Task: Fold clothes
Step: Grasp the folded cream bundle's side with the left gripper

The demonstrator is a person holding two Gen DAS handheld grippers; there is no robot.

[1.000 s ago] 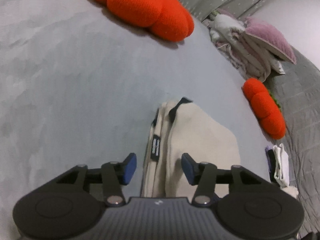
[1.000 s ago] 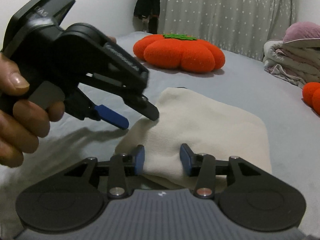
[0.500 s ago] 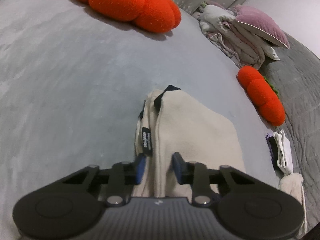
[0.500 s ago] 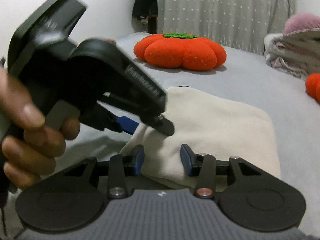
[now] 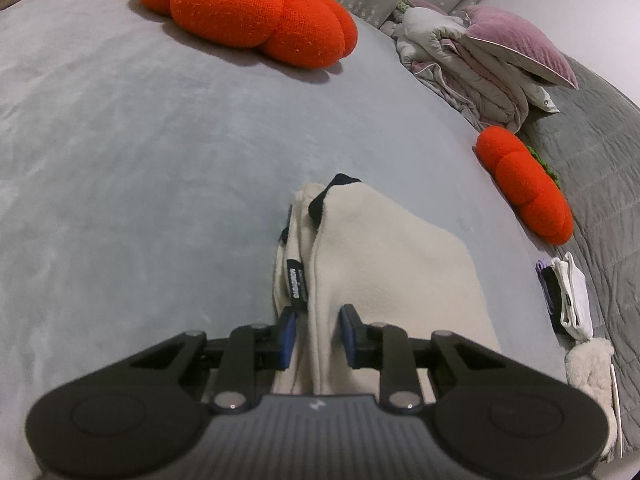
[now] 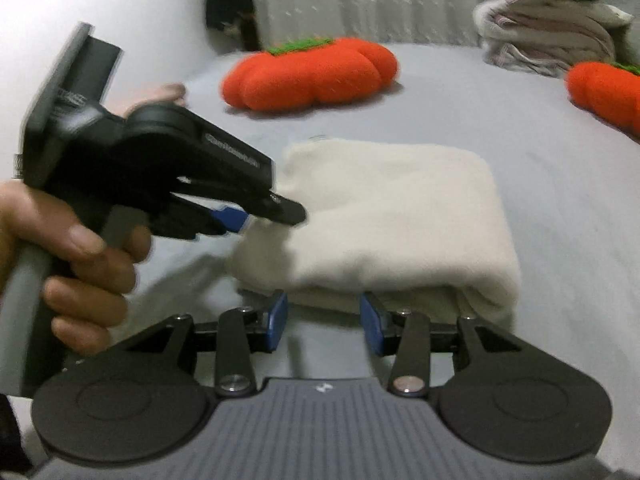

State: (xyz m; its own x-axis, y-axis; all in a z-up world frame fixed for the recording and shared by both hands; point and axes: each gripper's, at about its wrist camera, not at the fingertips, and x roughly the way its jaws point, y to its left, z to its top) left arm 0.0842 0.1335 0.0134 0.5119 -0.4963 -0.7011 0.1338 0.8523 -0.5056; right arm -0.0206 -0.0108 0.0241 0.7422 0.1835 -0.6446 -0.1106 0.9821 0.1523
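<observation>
Item: cream garment [image 5: 384, 264], folded, lying on grey bed [image 5: 120, 160].
Left gripper [image 5: 316, 336]: clamped on the garment's layered edge.
Right gripper [image 6: 324, 322]: jaws apart, empty, just short of the near fold.
Risk: single-edge hold may let the layers slip and splay.
Obscured: right view motion-blurred; underside layers hidden.

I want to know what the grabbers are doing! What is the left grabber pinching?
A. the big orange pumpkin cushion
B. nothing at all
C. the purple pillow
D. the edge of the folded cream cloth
D: the left grabber has its blue pads closed on the layered edge of the folded cream cloth, while the pumpkin cushion and purple pillow lie far off.
</observation>
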